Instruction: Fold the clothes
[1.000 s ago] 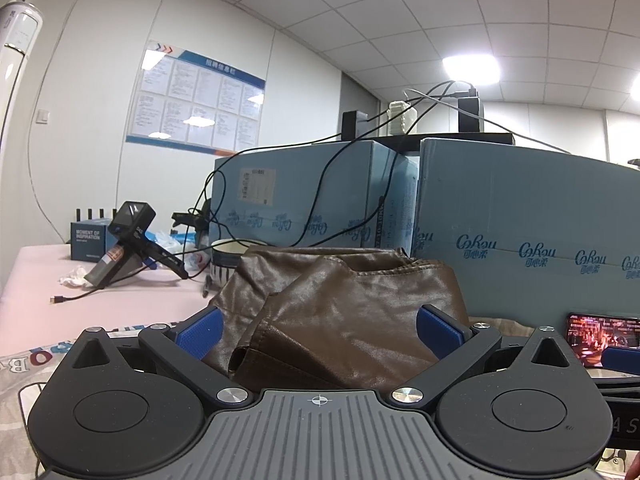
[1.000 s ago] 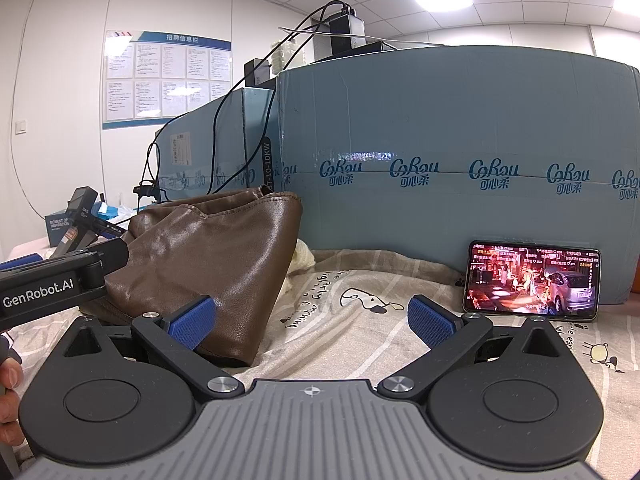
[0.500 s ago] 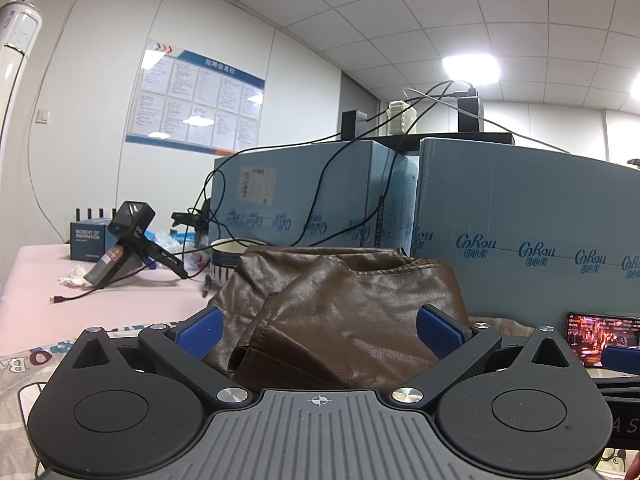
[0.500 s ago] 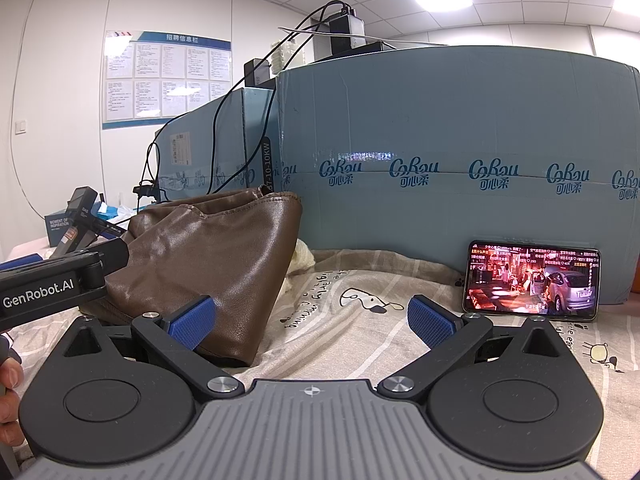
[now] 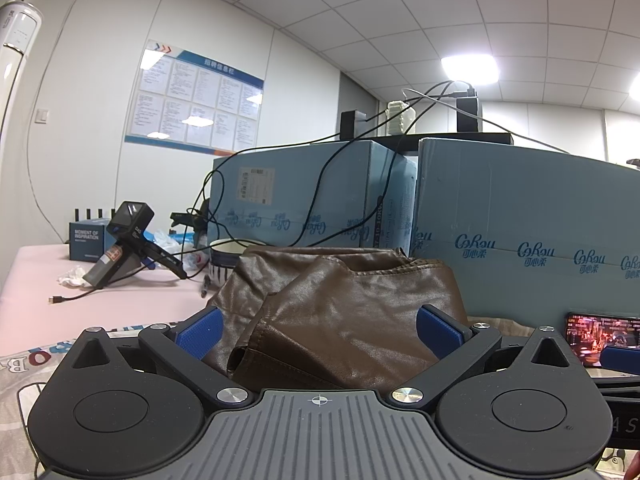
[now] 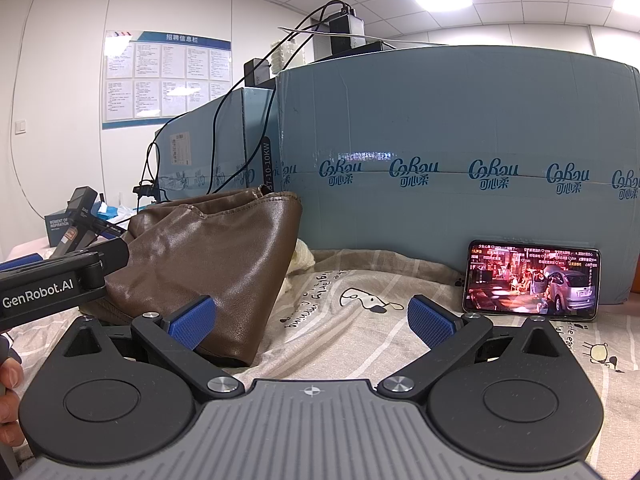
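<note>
from the left wrist, the left gripper (image 5: 318, 332) has its jaws wide apart and empty, with the brown garment (image 5: 348, 300) heaped between them on the surface. from the right wrist, the right gripper (image 6: 312, 320) is spread too, holding nothing; the garment (image 6: 208, 256) lies left, the phone (image 6: 532, 282) leans on a box (image 6: 460, 140).

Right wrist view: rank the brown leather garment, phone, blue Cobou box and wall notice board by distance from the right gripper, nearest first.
From the right gripper:
1. brown leather garment, left, just past the left finger.
2. phone, right, propped upright on the printed sheet.
3. blue Cobou box, directly behind the phone.
4. wall notice board, far left on the back wall.
</note>
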